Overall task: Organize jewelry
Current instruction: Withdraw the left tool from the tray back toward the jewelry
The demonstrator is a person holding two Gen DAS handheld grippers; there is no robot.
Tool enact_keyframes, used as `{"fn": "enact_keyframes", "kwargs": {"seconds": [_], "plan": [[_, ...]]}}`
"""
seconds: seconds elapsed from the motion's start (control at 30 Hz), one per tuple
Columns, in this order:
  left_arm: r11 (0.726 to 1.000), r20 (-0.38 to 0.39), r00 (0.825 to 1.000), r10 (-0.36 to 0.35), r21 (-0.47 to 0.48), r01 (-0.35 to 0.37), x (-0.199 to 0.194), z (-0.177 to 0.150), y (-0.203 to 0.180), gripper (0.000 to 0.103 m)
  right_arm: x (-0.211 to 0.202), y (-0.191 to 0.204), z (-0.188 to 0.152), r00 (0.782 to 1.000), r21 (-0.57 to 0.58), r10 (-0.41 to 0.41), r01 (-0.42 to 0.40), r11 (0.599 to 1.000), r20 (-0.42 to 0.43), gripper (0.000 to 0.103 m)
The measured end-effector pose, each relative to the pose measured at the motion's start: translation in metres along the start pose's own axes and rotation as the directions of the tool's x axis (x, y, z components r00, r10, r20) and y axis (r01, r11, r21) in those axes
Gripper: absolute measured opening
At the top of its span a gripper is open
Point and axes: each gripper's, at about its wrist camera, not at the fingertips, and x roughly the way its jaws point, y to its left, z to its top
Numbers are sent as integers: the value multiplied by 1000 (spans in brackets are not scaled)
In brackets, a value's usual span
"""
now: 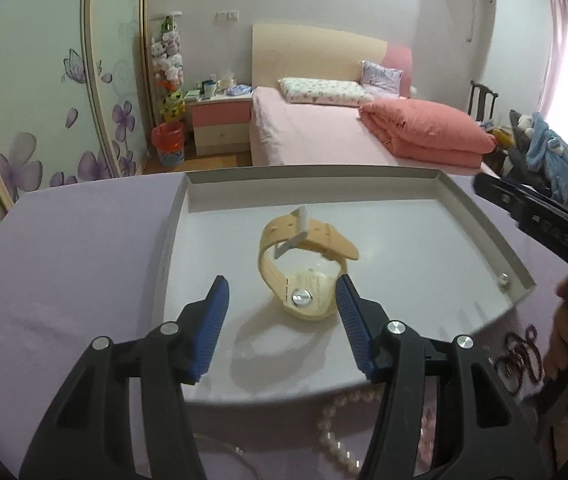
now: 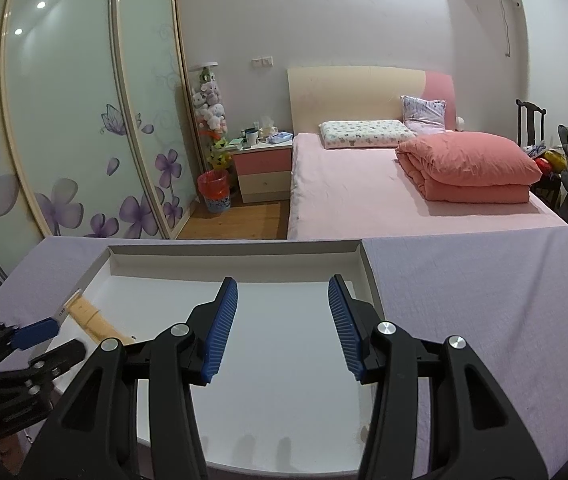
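My left hand-held gripper [image 1: 282, 300] hangs with jaws spread, the cream watch [image 1: 303, 268] lying in the white tray [image 1: 479, 216] just past its tips, ungripped. My right hand-held gripper [image 2: 282, 300] gapes empty over the tray's bare floor. Pearl necklace [image 1: 335, 436] lies on the near tabletop [image 1: 76, 280].

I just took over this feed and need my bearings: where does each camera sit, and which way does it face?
Left wrist view: on the left gripper, looking down over the shallow white tray at the cream rubber-strap watch; its open blue-padded fingers show, and the right gripper at the right edge.
Right wrist view: on the right gripper, looking over the tray's bare floor; the left gripper shows lower left.
Both share the tray, the watch, the lilac tablecloth and the pink bed beyond.
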Motion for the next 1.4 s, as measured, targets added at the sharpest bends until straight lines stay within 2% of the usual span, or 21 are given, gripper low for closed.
{"fn": "enact_keyframes", "kwargs": {"seconds": [0.13, 0.2, 0.3, 0.43, 0.67, 0.83, 1.03, 1.13, 1.4], "plan": [[999, 15, 1000, 17, -38, -17, 14, 27, 7, 55, -2, 1, 1, 1000, 4, 5, -5, 1000, 9, 49], [998, 27, 998, 53, -47, -51, 22, 41, 12, 55, -2, 0, 1, 1000, 9, 7, -7, 1000, 12, 49], [994, 9, 997, 73, -88, -72, 35, 54, 21, 55, -1, 1, 0, 1000, 7, 10, -10, 1000, 11, 49], [990, 3, 996, 93, -107, -92, 40, 56, 32, 55, -3, 4, -1, 1000, 0, 15, -16, 1000, 17, 49], [992, 32, 997, 73, -106, -69, 28, 55, 34, 55, -6, 6, 0, 1000, -6, 11, -11, 1000, 25, 49], [993, 50, 997, 58, -109, -53, 6, 46, 33, 55, -25, 8, 2, 998, -5, -5, 6, 1000, 58, 49], [994, 97, 995, 35, -102, -25, -47, 14, 31, 57, -62, 6, -7, 997, 5, 0, 0, 1000, 79, 51], [996, 113, 993, 16, -91, -5, -73, -8, 25, 59, -92, 6, -24, 996, -4, -5, 5, 1000, 85, 55], [995, 123, 990, -67, -62, 75, -132, -91, -2, 63, -156, 3, -80, 998, -2, -8, 8, 1000, 68, 55]]}}
